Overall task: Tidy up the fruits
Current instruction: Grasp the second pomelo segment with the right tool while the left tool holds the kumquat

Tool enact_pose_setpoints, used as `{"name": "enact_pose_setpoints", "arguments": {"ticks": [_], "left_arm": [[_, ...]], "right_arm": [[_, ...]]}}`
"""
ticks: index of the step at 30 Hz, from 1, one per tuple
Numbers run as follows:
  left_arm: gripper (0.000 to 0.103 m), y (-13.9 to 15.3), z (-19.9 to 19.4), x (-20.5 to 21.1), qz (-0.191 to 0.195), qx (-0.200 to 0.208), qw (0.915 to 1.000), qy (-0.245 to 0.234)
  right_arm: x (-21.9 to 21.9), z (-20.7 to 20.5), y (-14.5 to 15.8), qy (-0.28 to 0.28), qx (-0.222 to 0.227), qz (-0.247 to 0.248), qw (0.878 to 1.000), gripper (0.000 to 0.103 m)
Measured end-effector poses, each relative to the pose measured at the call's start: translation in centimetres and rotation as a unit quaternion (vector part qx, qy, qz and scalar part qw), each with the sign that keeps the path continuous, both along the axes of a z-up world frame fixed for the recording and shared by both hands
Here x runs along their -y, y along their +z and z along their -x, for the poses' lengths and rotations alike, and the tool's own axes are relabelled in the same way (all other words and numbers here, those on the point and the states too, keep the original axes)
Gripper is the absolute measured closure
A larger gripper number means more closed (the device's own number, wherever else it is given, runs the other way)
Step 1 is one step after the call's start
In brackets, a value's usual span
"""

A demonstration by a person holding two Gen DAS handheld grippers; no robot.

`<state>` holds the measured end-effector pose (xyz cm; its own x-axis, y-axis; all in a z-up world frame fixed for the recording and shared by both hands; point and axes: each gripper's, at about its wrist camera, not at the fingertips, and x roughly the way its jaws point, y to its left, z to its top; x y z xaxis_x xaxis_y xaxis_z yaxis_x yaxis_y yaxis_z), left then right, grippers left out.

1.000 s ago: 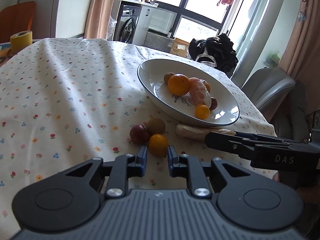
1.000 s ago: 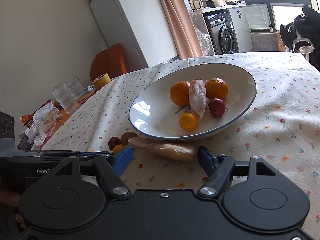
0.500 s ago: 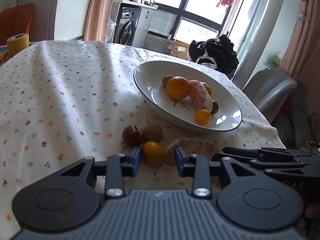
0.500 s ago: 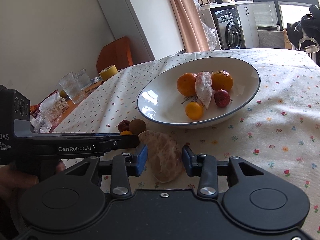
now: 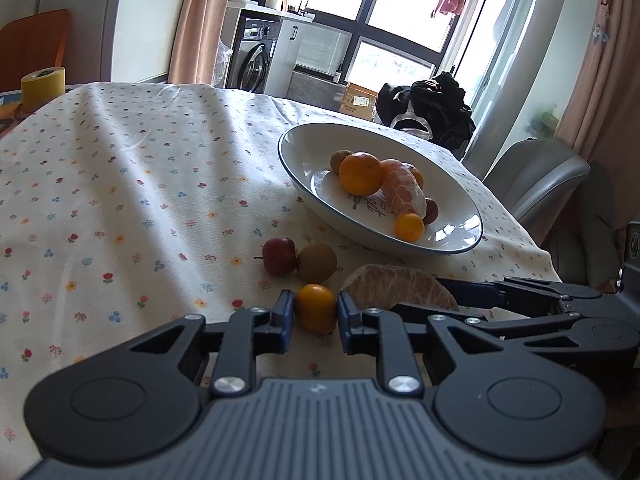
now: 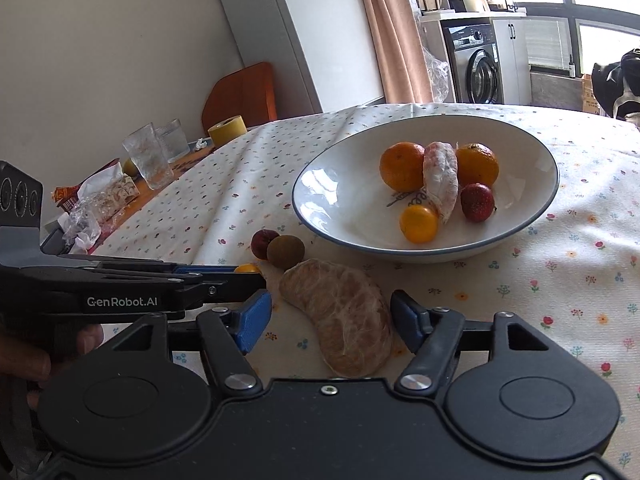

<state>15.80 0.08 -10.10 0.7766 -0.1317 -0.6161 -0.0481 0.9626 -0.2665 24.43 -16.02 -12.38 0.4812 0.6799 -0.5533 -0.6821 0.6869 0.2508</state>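
Pinching a small orange fruit (image 5: 316, 307) on the table (image 5: 120, 184), the left claw (image 5: 313, 312) sits just before the bowl (image 5: 460, 204). From the right wrist, the right claw (image 6: 332, 316) is spread wide around a peeled citrus segment (image 6: 344, 316), pads apart from it.

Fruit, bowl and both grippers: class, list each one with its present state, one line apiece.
Left gripper: closed on the kumquat, on the cloth.
Right gripper: open around the pomelo segment, not gripping.
Red fruit: loose on cloth, touching the brown fruit.
Bowl: upright, holding six fruits.
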Motion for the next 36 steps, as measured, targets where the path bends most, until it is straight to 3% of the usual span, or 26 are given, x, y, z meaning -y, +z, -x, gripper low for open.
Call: {"name": "enact_pose_setpoints", "arguments": {"ticks": [10, 13, 17, 25, 30, 36], "left_arm": [[0.082, 0.5, 1.0, -0.4, -0.001, 0.006, 0.9999, 0.009], [0.082, 0.5, 1.3, -0.4, 0.001, 0.009, 0.9999, 0.010], [0.082, 0.5, 1.8, -0.6, 0.003, 0.012, 0.9998, 0.012], [0.082, 0.8, 2.6, -1.2, 0.010, 0.018, 0.9996, 0.019], [0.082, 1.2, 3.0, -1.6, 0.012, 0.025, 0.9993, 0.025], [0.082, 1.6, 3.2, -1.7, 0.012, 0.031, 0.9991, 0.025]], "right_arm": [[-0.5, -0.2, 0.0, 0.010, 0.015, 0.012, 1.000, 0.037], [-0.9, 0.3, 0.1, 0.009, 0.028, 0.034, 0.999, 0.045], [-0.8, 0.8, 0.3, 0.016, 0.018, 0.038, 0.999, 0.067], [-1.0, 1.4, 0.6, 0.009, 0.010, 0.041, 0.999, 0.073], [-0.9, 1.9, 1.3, 0.010, 0.018, 0.034, 0.999, 0.084], [-0.8, 2.3, 2.1, 0.018, 0.022, 0.029, 0.999, 0.086]]}}
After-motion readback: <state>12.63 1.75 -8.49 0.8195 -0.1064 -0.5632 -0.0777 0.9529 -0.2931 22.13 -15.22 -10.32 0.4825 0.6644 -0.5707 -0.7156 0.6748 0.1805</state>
